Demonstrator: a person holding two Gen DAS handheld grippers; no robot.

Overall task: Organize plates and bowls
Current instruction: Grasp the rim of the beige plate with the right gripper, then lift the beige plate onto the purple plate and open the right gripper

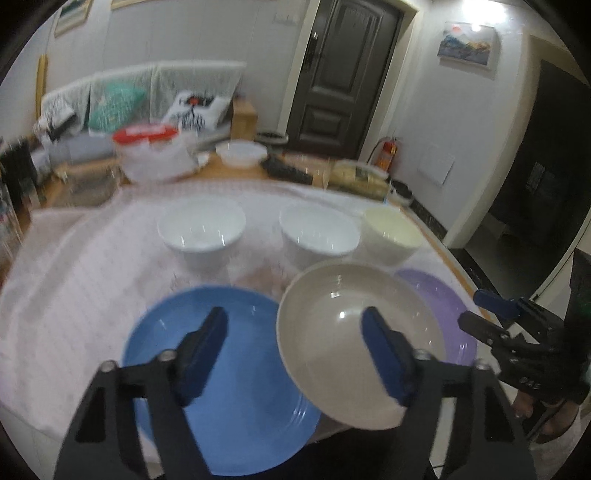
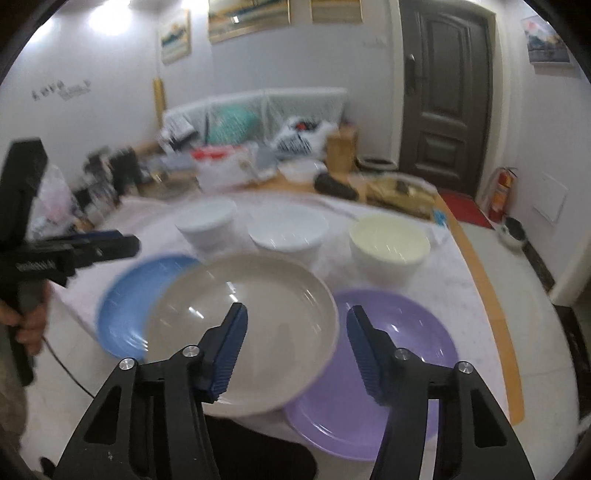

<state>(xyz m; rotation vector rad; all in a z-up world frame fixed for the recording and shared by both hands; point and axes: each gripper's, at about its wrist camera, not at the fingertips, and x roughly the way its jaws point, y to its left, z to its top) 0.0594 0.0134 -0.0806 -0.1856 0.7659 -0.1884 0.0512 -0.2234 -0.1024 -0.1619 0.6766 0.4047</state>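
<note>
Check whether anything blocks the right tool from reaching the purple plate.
Partly. The beige plate overlaps the purple plate's left edge, under the right tool's left finger. The purple plate's right side and near rim lie bare, so nothing visible bars a grasp there.

Home living room: sofa point(image 1: 122, 99), door point(image 1: 347, 74).

Pale walls, dark panelled door point(image 2: 447, 96) at back right. Framed pictures point(image 2: 247, 16) high on the wall, one more point(image 1: 466, 45) right of the door. Covered sofa point(image 1: 147, 96) with cushions behind the table point(image 2: 491, 295). Red fire extinguisher point(image 2: 501, 197) near the door. Light glare point(image 2: 110, 18) top left. Pale floor point(image 2: 535, 273).
</note>
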